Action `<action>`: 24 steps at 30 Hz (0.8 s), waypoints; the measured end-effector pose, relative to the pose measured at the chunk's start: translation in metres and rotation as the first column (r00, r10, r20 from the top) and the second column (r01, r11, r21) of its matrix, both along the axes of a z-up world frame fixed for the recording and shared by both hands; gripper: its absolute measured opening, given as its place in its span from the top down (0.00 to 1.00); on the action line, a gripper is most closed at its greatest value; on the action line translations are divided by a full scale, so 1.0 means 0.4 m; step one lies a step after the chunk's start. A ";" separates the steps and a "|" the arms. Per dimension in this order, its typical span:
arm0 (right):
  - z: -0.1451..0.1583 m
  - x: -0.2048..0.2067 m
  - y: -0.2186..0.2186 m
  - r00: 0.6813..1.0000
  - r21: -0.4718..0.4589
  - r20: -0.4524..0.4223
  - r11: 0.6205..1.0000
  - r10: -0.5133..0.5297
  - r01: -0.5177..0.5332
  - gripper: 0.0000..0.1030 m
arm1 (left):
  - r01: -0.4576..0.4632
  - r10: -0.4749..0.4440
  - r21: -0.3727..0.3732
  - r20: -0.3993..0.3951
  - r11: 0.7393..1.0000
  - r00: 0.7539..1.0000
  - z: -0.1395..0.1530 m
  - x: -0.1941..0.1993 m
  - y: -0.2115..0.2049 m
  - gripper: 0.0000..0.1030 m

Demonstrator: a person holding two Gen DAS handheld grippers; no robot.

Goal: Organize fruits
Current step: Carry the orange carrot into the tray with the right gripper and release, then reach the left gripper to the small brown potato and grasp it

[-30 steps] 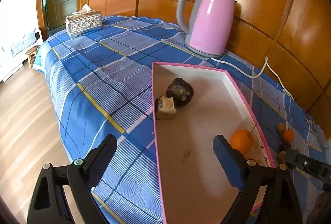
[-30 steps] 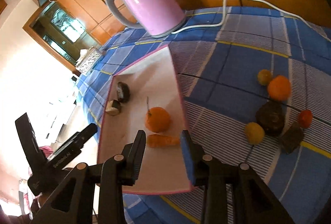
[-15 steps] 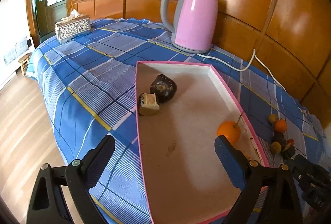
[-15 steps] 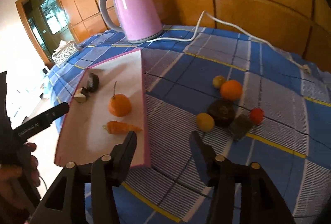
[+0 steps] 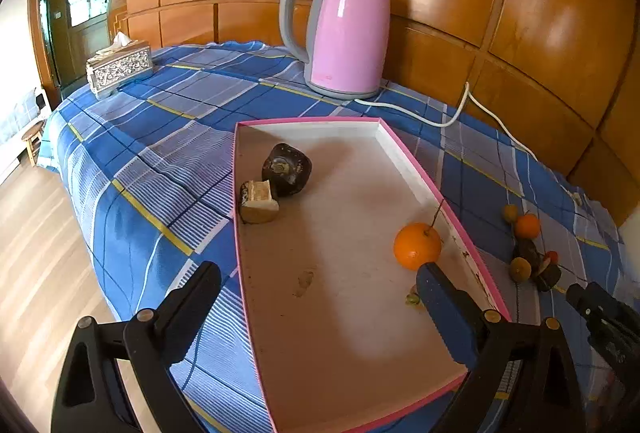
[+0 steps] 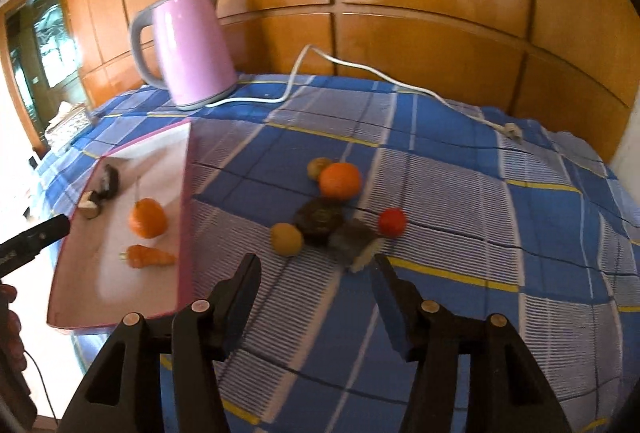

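A pink-rimmed tray holds a dark round fruit, a cut dark fruit piece, an orange with a stem and a small carrot. On the cloth to the right of the tray lies a cluster: an orange, a dark fruit, two yellowish fruits, a red fruit and a cut piece. My left gripper is open over the tray's near end. My right gripper is open and empty, just short of the cluster.
A pink kettle stands at the back against the wood wall, its white cord trailing across the blue plaid cloth. A tissue box sits at the far left corner. The table edge and wood floor lie to the left.
My right gripper has opened wider and swung right, away from the carrot in the tray toward the fruit cluster. My left gripper has pulled back a little and stays open.
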State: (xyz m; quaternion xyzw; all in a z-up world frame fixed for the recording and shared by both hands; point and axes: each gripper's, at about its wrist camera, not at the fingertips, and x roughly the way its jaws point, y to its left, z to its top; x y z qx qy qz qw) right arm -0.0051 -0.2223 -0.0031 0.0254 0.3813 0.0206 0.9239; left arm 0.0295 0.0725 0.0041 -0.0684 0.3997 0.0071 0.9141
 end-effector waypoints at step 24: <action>-0.042 -0.029 -0.152 0.978 -0.027 -0.004 0.978 -0.209 0.209 0.44 | 0.199 -0.199 -0.061 0.004 0.978 0.980 0.027 0.010 -0.124 0.06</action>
